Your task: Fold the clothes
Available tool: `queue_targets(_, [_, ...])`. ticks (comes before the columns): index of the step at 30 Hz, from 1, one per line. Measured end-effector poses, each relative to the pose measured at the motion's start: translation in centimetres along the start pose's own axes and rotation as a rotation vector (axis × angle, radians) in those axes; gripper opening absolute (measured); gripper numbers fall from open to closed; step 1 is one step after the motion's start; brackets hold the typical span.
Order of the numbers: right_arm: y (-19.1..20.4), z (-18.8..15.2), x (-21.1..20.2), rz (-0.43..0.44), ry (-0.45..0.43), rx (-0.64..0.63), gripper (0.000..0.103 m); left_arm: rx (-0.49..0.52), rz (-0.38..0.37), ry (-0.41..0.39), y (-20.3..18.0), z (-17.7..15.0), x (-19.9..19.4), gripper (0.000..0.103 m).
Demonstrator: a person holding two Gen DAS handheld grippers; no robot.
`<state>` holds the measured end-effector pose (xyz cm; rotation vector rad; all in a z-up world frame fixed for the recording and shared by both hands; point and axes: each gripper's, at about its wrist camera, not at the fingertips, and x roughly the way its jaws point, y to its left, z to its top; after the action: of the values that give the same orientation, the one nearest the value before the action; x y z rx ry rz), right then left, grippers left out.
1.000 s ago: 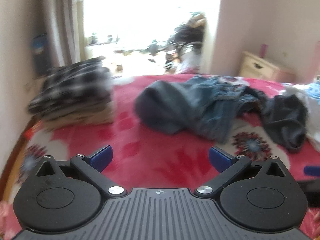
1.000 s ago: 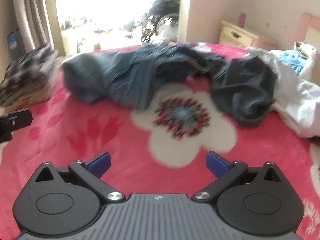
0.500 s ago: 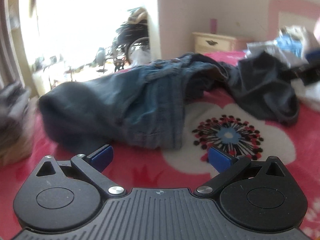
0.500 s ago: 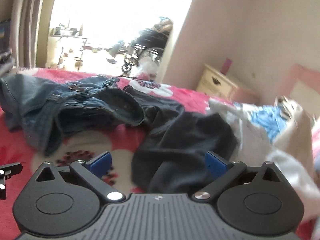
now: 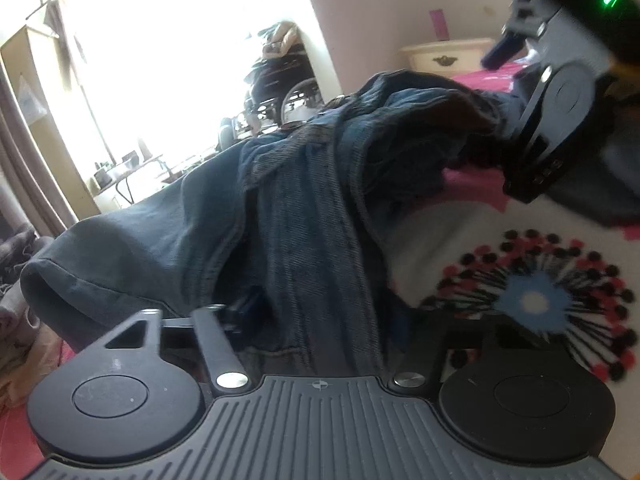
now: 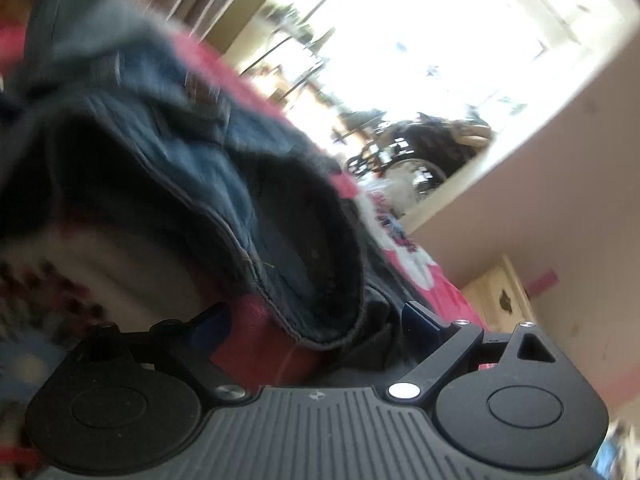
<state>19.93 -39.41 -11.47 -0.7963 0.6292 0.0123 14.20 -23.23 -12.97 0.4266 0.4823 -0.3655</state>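
1. The jeans point(image 5: 304, 208) lay crumpled on the bed point(image 5: 472, 240), over its red cover with a white flower print.
2. The left gripper point(image 5: 320, 320) sat low at the jeans' near edge, jaws apart, denim filling the gap between them (no clamp seen).
3. The right gripper point(image 6: 316, 320) was tilted at a hem opening point(image 6: 304, 240), jaws apart around the fabric; the picture was blurred.
4. Beyond stood a nightstand point(image 5: 448, 54) and a bright window point(image 5: 180, 60).

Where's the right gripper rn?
Left wrist view, upper right: the right gripper is at the far end of the crumpled blue denim jeans, above the floral bedspread.
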Motion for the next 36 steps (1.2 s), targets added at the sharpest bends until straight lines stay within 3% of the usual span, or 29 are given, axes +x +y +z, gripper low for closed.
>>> queue_targets(5, [-1.5, 1.2, 2.2, 0.046, 0.049, 0.01, 0.045, -0.024, -0.015, -0.018, 1.2, 0.2, -1.3, 0.029])
queue_targets(6, [-1.8, 1.4, 1.9, 0.057, 0.052, 0.017, 0.026, -0.032, -0.02, -0.021, 1.5, 0.3, -1.8, 0.028])
queue_targets(9, [-2.5, 1.7, 0.2, 0.08, 0.046, 0.03, 0.014, -0.052, -0.028, -0.037, 2.3, 0.5, -3.3, 0.025])
queue_targets(17, [-4.1, 1.1, -9.7, 0.16, -0.009, 0.084, 0.013, -0.05, -0.02, -0.108, 5.3, 0.1, -9.9, 0.016])
queue_targets(25, [-2.0, 1.9, -23.3, 0.236, -0.072, 0.134, 0.013, -0.03, -0.012, -0.181, 10.3, -1.8, -20.0, 0.011])
queue_targets(28, [-0.6, 1.8, -26.2, 0.295, -0.035, 0.222, 0.013, -0.063, -0.038, -0.196, 13.0, -1.8, -23.2, 0.011])
queue_targets(34, [2.6, 1.4, -31.4, 0.419, 0.053, 0.407, 0.013, -0.107, -0.199, -0.039, 16.4, -4.4, -24.7, 0.017])
queue_targets(36, [4.5, 1.1, -32.3, 0.448, 0.097, 0.432, 0.013, -0.113, -0.251, 0.041, 16.8, -6.2, -24.8, 0.034])
